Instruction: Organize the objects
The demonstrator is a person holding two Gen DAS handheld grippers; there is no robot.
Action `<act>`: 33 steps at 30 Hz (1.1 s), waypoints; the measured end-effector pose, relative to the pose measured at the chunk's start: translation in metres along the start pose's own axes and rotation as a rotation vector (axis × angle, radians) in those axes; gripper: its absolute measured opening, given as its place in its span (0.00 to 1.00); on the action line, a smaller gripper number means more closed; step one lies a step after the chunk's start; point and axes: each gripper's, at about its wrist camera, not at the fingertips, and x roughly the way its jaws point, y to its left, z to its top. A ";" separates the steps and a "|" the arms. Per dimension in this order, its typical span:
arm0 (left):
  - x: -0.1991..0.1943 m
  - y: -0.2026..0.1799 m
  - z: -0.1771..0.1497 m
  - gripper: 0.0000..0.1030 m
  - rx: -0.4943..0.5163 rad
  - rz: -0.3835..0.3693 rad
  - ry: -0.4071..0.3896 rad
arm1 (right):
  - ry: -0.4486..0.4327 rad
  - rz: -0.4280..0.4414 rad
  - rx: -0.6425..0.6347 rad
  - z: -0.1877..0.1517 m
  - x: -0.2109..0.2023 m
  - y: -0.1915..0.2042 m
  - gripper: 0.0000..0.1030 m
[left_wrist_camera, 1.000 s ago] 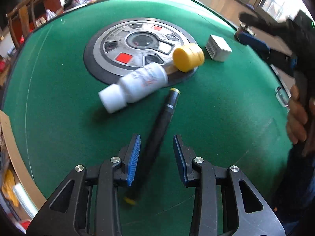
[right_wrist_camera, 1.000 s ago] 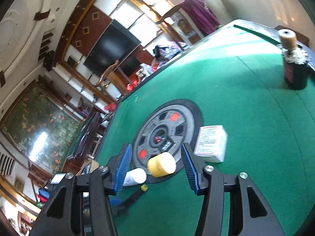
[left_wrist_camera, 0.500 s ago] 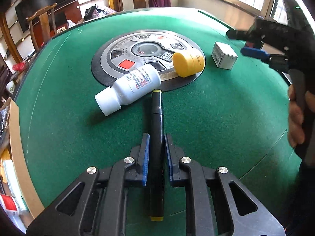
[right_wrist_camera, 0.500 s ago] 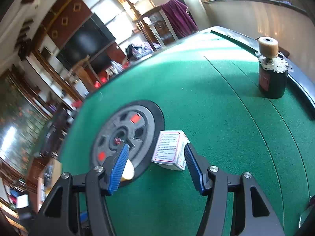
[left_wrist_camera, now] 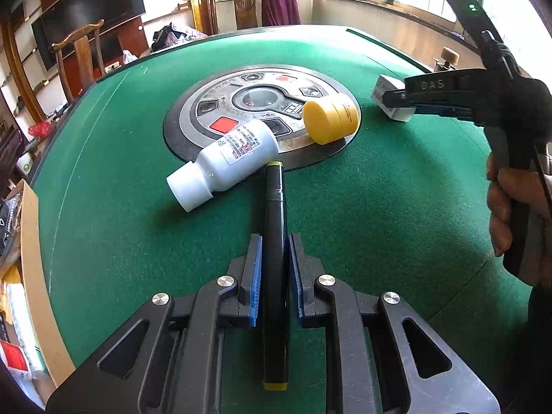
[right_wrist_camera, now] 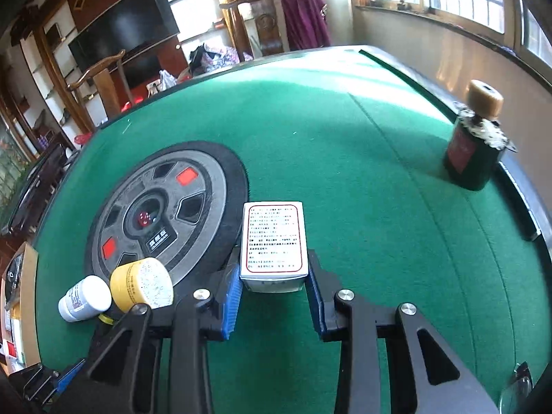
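On the green felt bench point(left_wrist_camera: 396, 207), near its front edge, the left hand-held gripper point(left_wrist_camera: 275, 269) is pinching a black marker with yellow ends point(left_wrist_camera: 274, 207); both blue pads press on the barrel near its middle. The marker lies flat, pointing away from the camera, and its far tip sits just beside, possibly touching, the white pill bottle point(left_wrist_camera: 227, 162) lying on its side at the rim of the round centre panel point(left_wrist_camera: 248, 100).

Risk one: lifting or dragging the marker may nudge the bottle, which is round and free to roll. A yellow jar point(left_wrist_camera: 331, 117) rests tilted on the panel's edge nearby and could also be set rolling.

Risk two: the marker is slim, smooth and held across a narrow span of barrel. With a long length overhanging both ways, it could pivot or slip if swung quickly.

To the right, the right hand-held gripper point(right_wrist_camera: 274, 289) is closing around a small white printed box point(right_wrist_camera: 274, 241). The box sits between the blue pads, and its near end fills most of the gap; firm contact cannot be confirmed. Only the near end is between the jaws, so a shallow grip is likely, and the box may tip or slide out on lifting. Light card may crush under hard squeeze.

At the far right edge a dark bottle with a wooden stopper point(right_wrist_camera: 474, 145) stands upright, well apart from both grippers and not at risk for now.
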 end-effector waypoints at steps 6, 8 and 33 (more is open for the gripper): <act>0.000 -0.002 -0.002 0.14 0.011 0.016 -0.024 | -0.063 0.024 0.000 0.003 -0.022 -0.001 0.33; -0.002 -0.003 -0.003 0.14 0.005 0.017 -0.029 | -0.091 0.042 0.007 0.002 -0.030 -0.002 0.33; -0.040 0.030 -0.002 0.14 -0.144 0.083 -0.197 | -0.217 0.315 -0.225 -0.025 -0.073 0.090 0.33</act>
